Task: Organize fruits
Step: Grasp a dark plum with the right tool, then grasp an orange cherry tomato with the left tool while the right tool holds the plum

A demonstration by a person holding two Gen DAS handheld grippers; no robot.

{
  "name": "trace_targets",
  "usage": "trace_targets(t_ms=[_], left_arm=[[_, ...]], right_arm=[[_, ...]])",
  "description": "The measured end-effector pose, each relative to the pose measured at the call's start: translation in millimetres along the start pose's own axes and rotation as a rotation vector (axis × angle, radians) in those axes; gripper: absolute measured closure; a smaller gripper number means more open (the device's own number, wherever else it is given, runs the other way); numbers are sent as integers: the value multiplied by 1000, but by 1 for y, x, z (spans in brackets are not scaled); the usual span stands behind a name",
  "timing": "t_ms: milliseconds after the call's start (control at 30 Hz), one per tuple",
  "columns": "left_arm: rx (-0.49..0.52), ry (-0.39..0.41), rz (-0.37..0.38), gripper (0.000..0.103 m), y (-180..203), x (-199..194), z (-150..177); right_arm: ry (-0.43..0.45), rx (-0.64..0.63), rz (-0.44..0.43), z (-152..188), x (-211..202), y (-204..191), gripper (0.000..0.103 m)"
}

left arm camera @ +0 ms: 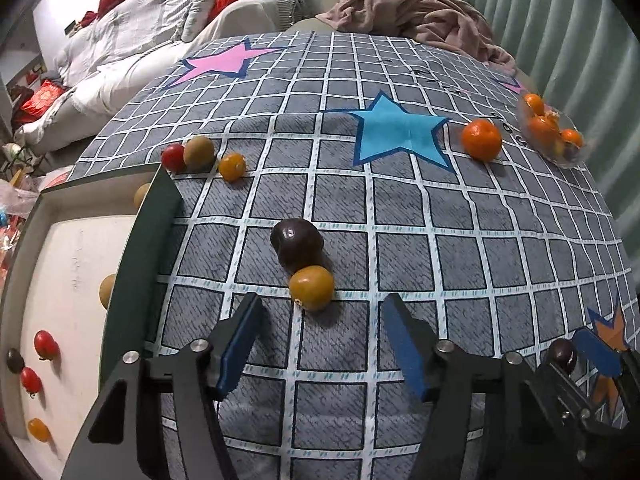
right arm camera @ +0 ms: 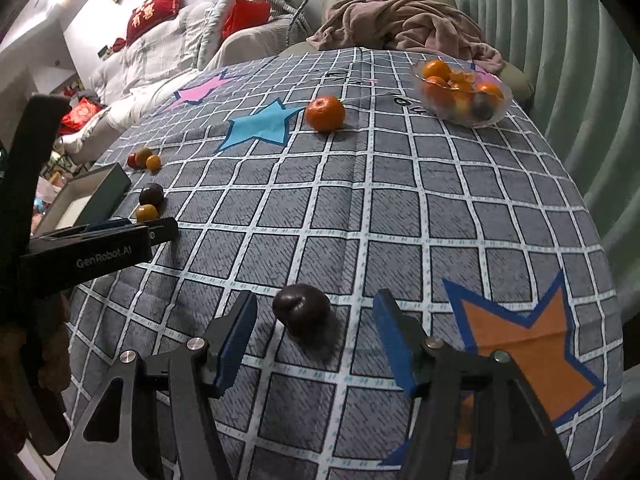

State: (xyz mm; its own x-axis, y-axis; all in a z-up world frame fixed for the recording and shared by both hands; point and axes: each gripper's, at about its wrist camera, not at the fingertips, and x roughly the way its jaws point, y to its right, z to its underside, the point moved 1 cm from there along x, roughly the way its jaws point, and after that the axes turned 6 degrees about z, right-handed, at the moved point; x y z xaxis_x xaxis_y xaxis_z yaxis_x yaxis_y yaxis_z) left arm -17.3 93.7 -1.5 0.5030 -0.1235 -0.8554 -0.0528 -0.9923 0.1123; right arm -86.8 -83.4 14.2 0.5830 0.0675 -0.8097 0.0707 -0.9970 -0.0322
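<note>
Left gripper (left arm camera: pixel 320 312): jaws wide apart, nothing between them, hovering low over the checked cloth (left arm camera: pixel 460 248) with the yellow tomato just ahead of the gap.
Right gripper (right arm camera: pixel 314 312): jaws equally spread and unloaded, the dark plum (right arm camera: pixel 302 310) lying on the cloth between the two blue pads (right arm camera: pixel 236 336), touching neither.
Dark plum, handling: judged smooth-skinned, firm but bruisable; best pinched across its widest middle with light pressure, since a glossy round fruit may squirt out of flat pads.
Yellow tomato (left arm camera: pixel 312 288): rests against a second dark plum (left arm camera: pixel 297 244); probably light and thin-skinned, so a soft squeeze at the equator; closing on it may nudge its neighbour into a roll.
Box (left arm camera: pixel 158 216): dark-walled, white-floored, at the left gripper's left side; already holds red tomatoes (left arm camera: pixel 46 345), a yellow one and a dark fruit.
Far cluster: red tomato (left arm camera: pixel 173 157), a brownish-green fruit (left arm camera: pixel 199 153) and another yellow tomato (left arm camera: pixel 232 166), bunched just past the box corner.
Tangerine (right arm camera: pixel 325 113): alone near the blue star (right arm camera: pixel 262 125); likely heavier with a grippy, yielding peel, so the easiest to hold.
Glass bowl (right arm camera: pixel 494 118): farthest, near the cloth's right edge, holding more tangerines; rigid and fragile, so fruit should be set in, not dropped.
</note>
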Motion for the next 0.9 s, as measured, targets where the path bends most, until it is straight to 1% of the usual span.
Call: trace_targets(t_ms=[33, 67, 100, 133, 167, 200, 367, 467, 600, 767, 900], left_arm=[[-1, 2, 1, 49, 0, 0, 0], [0, 6, 1, 57, 0, -1, 0], [5, 8, 5, 67, 1, -2, 0], [12, 11, 7, 71, 2, -3, 1], [14, 11, 9, 79, 2, -3, 1], [14, 12, 16, 83, 1, -4, 2], [13, 7, 74, 83, -6, -16, 17], [15, 8, 93, 83, -10, -22, 27], [-12, 1, 114, 83, -16, -30, 36], [-12, 5, 109, 83, -18, -32, 41], [-4, 6, 81, 82, -18, -31, 39]], right_arm=[[-1, -9, 6, 0, 1, -2, 45], [0, -24, 19, 0, 0, -5, 51], [1, -36, 30, 1, 0, -7, 65], [2, -45, 25, 2, -1, -9, 72], [0, -46, 18, 3, -2, -10, 72], [1, -48, 16, 4, -3, -11, 72], [-5, -12, -20, 10, -8, -5, 72], [-4, 3, -33, 14, -11, -3, 72], [-6, 7, -35, 18, -15, -3, 72], [-11, 8, -35, 22, -19, -3, 72], [-12, 4, -31, 22, -19, -3, 72]])
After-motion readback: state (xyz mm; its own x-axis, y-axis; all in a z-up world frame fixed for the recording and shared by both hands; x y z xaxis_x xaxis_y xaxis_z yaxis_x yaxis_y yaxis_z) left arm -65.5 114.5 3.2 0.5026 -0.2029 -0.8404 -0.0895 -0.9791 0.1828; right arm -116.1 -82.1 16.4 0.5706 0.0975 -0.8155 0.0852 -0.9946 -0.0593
